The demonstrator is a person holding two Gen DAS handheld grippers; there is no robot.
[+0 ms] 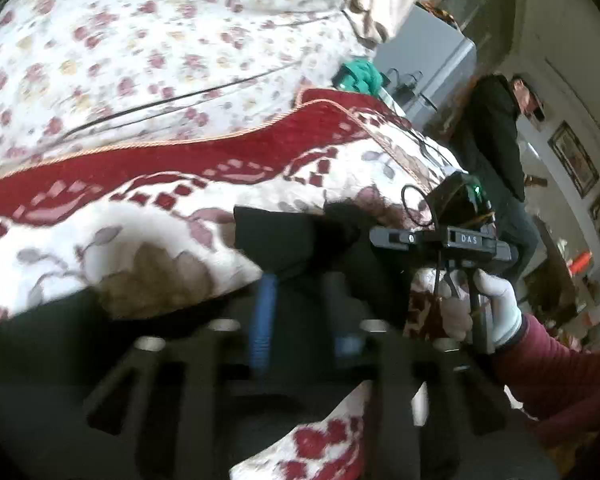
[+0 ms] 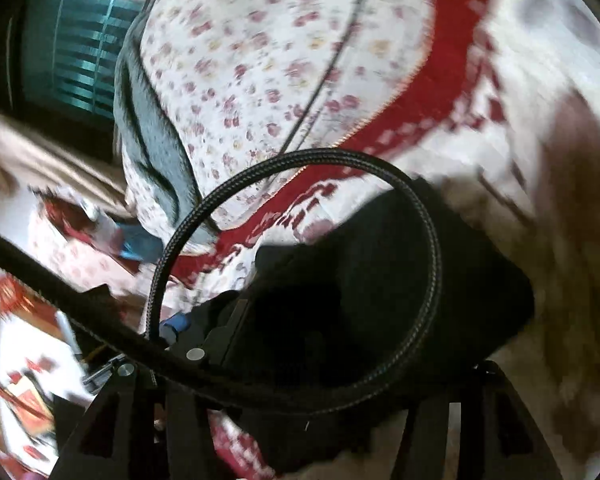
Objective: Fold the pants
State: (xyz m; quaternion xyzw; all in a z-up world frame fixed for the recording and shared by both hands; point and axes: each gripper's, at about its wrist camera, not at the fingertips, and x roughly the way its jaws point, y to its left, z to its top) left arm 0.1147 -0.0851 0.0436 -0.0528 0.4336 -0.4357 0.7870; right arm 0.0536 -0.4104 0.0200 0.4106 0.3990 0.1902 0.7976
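The black pants lie bunched on the red-and-white patterned blanket, lifted at one end. My left gripper is shut on the black pants; its blue pads press the dark cloth between them. The right gripper shows in the left wrist view, held by a white-gloved hand, its fingers buried in the same black cloth. In the right wrist view the pants fill the area in front of my right gripper, whose fingers are hidden by cloth and a looped black cable.
A floral bedsheet covers the bed beyond the blanket. A green cloth lies at the far edge. A person in dark clothes stands by the wall at the right. A window with blinds shows in the right wrist view.
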